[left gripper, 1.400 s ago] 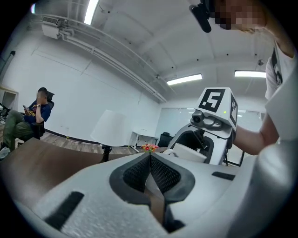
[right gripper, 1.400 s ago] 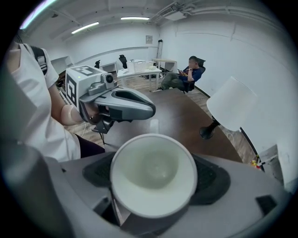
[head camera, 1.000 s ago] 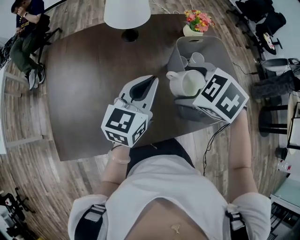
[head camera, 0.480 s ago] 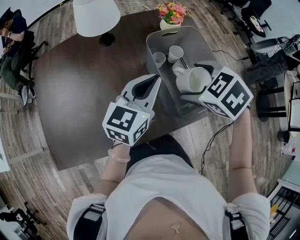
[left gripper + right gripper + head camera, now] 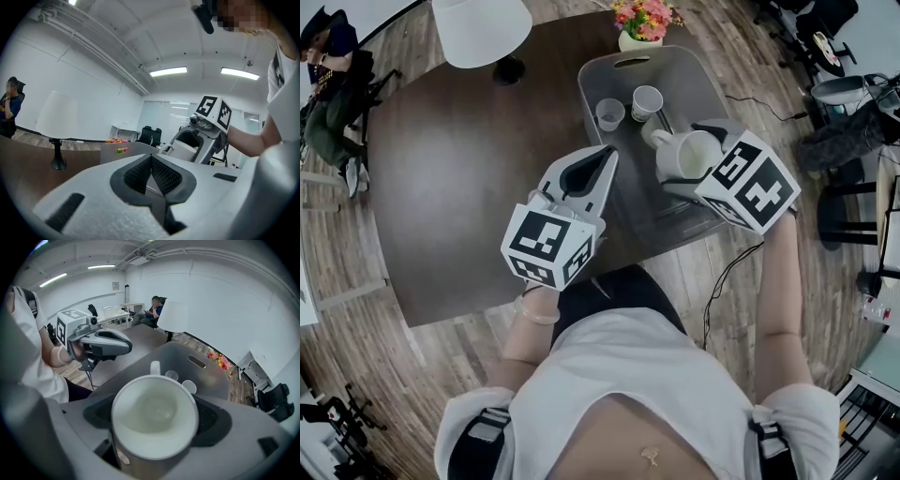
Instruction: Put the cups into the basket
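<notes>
A grey plastic basket (image 5: pixel 698 89) stands on the dark table, with two small pale cups (image 5: pixel 609 114) (image 5: pixel 647 101) upright at its far end. My right gripper (image 5: pixel 686 161) is shut on a white handled mug (image 5: pixel 692 155), held on its side above the basket's right half. The right gripper view looks into that mug (image 5: pixel 154 420), with the basket (image 5: pixel 206 373) and the small cups (image 5: pixel 189 386) beyond. My left gripper (image 5: pixel 602 161) is shut and empty, and it hovers by the basket's near left wall. In the left gripper view its jaws (image 5: pixel 151 161) meet.
A white lamp (image 5: pixel 483 28) and a vase of flowers (image 5: pixel 639 19) stand at the table's far side, behind the basket. A person sits in a chair (image 5: pixel 323 84) at the far left. Stools and chairs stand to the right of the table (image 5: pixel 844 131).
The right gripper has carried the mug a little farther over the basket. The head view has shifted, so the basket shows more fully. The left gripper has barely moved.
</notes>
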`<state>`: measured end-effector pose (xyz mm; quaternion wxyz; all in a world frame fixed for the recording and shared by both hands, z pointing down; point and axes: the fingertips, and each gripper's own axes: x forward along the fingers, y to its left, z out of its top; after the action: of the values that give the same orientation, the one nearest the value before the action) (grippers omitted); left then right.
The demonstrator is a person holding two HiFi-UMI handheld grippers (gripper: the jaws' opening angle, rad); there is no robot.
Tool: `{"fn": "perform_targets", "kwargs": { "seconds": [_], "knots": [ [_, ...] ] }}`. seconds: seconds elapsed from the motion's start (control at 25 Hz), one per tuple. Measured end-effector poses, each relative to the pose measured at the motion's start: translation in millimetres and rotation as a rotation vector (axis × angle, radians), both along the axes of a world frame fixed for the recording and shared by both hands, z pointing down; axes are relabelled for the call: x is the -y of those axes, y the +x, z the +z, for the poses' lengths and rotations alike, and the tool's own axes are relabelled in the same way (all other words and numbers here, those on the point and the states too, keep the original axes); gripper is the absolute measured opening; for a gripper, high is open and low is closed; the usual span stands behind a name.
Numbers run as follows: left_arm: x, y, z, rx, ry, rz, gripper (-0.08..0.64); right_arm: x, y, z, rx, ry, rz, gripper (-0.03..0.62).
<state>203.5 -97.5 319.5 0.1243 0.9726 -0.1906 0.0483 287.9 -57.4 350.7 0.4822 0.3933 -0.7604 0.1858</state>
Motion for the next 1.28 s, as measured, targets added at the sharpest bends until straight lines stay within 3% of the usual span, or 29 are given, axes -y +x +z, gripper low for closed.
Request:
{"fn": "perform_targets", "kwargs": {
  "seconds": [0.64,1.0,1.28],
  "knots": [
    [16.5,-4.1,9.5,0.025,0.013,-0.154,0.012,54.8,-7.5,77.1,0.006,-0.062,-0.207,0.445],
    [22.8,0.1,11.6,-0.005,-0.005,-0.232,0.012,68.8,-18.8,132.7,-0.041,-0.125,-0.335,0.445],
    [31.5,-5.2,12.1,-0.018,-0.007,-0.279,0.012,86.6,-28.2,159.1,-0.065,-0.123,-0.391,0.445]
  ]
}}
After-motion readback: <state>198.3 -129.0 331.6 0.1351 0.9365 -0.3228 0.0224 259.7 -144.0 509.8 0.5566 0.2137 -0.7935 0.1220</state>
